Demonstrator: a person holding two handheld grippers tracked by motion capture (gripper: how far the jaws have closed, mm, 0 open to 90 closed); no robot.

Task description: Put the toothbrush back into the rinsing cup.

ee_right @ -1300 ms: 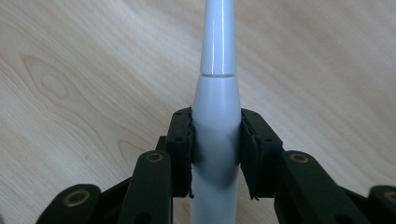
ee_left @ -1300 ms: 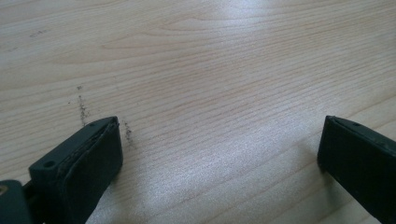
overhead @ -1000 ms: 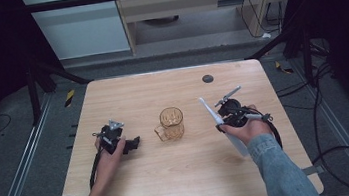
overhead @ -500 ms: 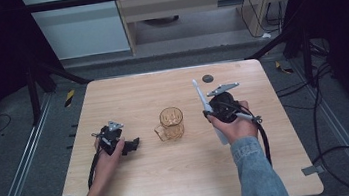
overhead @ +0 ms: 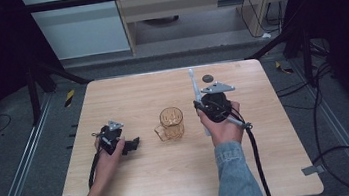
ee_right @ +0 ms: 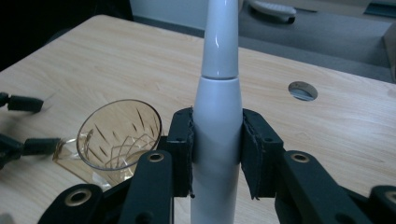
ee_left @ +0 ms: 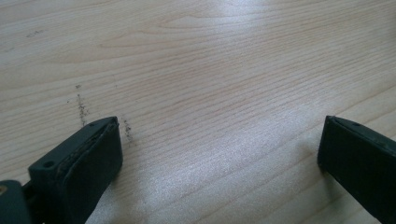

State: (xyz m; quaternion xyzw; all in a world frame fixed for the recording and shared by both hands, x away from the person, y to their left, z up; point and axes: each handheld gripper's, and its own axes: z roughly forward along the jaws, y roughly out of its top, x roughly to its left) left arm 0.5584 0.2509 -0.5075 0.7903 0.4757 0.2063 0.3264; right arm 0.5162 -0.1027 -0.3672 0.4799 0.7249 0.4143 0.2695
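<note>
An amber cut-glass mug [overhead: 171, 123] stands upright near the table's middle; its rim [ee_right: 119, 133] shows left of my right jaws. My right gripper [overhead: 201, 109] sits just right of the mug, shut on the handle of a white electric toothbrush [overhead: 194, 86]. In the right gripper view both pads [ee_right: 183, 149] press the toothbrush's [ee_right: 219, 56] thick lower body, and its slim neck runs out of the top. My left gripper [overhead: 133, 143] rests on the table left of the mug. Its jaws [ee_left: 219, 140] stand wide apart with only bare wood between them.
The light wooden table [overhead: 163, 185] has a small round hole [overhead: 207, 78] near its far edge, also visible beyond the toothbrush [ee_right: 302, 90]. Metal rails and cables run along the floor on both sides. A cabinet stands beyond the table.
My right gripper has carried the toothbrush left and away from the person, closer to the mug, and the toothbrush now points more straight toward the far edge. The left gripper has stayed put.
</note>
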